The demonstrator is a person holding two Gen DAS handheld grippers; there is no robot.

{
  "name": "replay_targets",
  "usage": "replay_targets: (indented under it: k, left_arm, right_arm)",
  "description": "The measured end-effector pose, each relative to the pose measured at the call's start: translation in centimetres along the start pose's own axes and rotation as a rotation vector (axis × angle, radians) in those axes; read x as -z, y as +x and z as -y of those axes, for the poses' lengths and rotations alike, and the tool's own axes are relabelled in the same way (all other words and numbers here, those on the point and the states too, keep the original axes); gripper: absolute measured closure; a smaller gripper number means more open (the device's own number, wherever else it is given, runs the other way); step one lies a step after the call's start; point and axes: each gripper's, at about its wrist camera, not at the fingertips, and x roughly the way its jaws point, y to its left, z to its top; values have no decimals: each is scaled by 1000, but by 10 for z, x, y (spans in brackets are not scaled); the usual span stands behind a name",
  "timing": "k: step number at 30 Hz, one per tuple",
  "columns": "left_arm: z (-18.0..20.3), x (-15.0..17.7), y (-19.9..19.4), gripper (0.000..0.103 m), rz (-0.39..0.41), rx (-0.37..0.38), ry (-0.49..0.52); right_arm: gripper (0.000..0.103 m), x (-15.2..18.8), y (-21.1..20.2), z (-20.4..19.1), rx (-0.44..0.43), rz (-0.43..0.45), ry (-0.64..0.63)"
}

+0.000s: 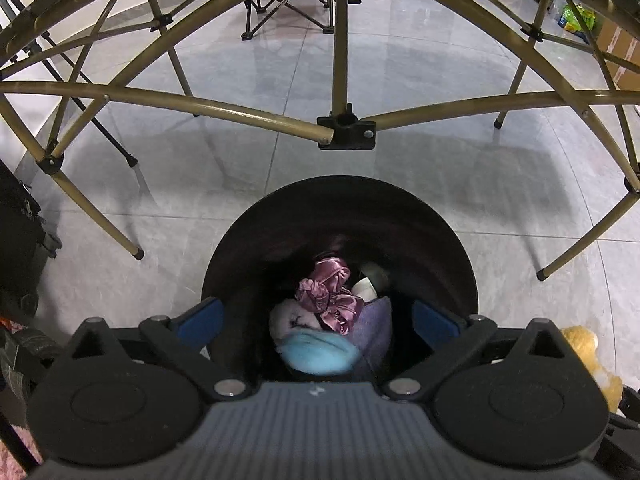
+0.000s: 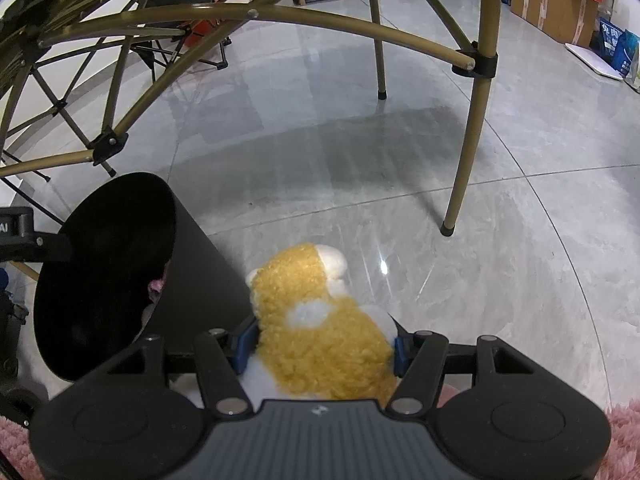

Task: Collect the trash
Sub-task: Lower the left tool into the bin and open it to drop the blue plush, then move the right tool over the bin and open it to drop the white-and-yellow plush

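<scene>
Plush toy [image 2: 320, 320], yellow and white, sits clamped in the right gripper [image 2: 320, 350], its length running away from the jaws. Beside it on the left stands the black bin [image 2: 192, 280]. The left gripper [image 1: 318, 322] hangs wide open and empty above the bin's mouth, over the cloth scraps [image 1: 328, 312] inside.

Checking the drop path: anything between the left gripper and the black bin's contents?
Nothing: left wrist view shows the open left gripper directly above the black round bin.
</scene>
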Motion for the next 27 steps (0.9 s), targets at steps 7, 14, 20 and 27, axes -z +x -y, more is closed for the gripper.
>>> replay_targets:
  k: [7, 14, 20, 27]
  left_arm:
    - [-6, 5, -3, 0, 7, -18, 6]
    - [-19, 11, -12, 0, 29, -16, -3]
    - [-40, 16, -25, 0, 57, -3, -41]
    - [-64, 26, -34, 0, 73, -14, -72]
  right_arm:
    - [42, 1, -8, -3, -8, 17, -9]
    - [42, 4, -16, -8, -1, 36, -22]
    - [42, 4, -24, -14, 2, 62, -36]
    - [42, 5, -37, -25, 0, 100, -60]
